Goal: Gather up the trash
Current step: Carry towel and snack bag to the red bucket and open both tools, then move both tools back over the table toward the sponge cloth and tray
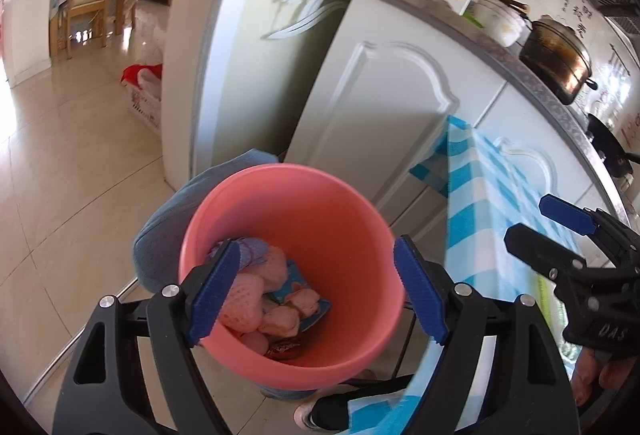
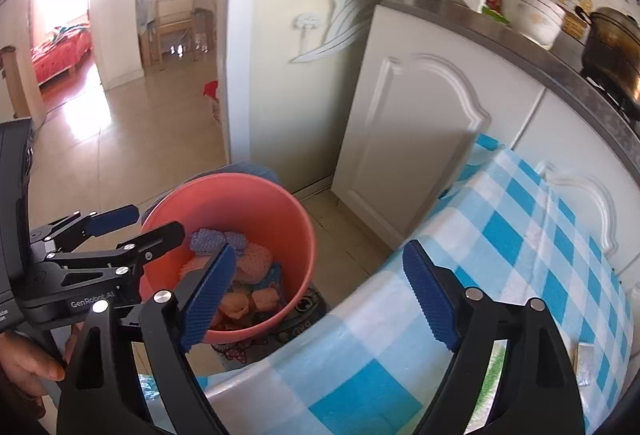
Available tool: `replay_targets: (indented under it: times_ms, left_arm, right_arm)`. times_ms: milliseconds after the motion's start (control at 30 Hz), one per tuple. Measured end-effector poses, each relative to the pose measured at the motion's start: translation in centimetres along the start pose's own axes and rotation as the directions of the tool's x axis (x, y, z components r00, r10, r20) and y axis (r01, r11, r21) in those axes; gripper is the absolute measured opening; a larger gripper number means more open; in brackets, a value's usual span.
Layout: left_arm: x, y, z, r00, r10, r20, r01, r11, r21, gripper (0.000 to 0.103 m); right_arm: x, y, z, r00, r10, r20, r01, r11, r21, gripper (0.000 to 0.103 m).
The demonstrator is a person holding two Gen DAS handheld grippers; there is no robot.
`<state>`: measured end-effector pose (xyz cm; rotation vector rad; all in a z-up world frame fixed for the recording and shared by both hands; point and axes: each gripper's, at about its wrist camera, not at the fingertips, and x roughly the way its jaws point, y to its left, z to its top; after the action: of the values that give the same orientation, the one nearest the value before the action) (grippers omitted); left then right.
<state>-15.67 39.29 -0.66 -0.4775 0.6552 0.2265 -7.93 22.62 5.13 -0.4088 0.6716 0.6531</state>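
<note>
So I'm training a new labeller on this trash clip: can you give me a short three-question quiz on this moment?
1. True or false: the left tool is shut on a wrapper.
2. Where does the trash lie? A) on the checked tablecloth B) inside the pink bucket C) on the counter
3. Fill in: the right tool is ____, holding nothing.

Key: 1 false, it is open and empty above the bucket. 2 B, foam nets and wrappers lie at the bottom. 3 open.
</note>
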Motion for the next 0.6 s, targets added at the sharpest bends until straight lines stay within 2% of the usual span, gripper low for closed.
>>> replay_targets:
  times_ms: [167,300,600]
  left_arm:
    - [-0.9,-2.9,0.6,0.998,-0.068,0.011,0.067,0.997,0.039,0.08]
    - [-1.4,-5.8,0.7,0.992,-0.123,0.001,0.122,0.99,0.076,0.08]
    - [-1.9,-11.6,-0.2,0.977,-0.21,-0.039,0.214,0.964,0.157,0.081]
  right_arm:
    - [-2.7,-4.1,-0.6,0.995,-0.094,0.041,0.088,0.989,0.116,0.091]
    - [-5.0,-7.5,-1.8,0.988,-0.138,0.066,0.121,0.968,0.221,0.091]
    - [-8.5,-13.7,-5.1,0.967,-0.242,0.075,0.198,0.906,0.374,0.091]
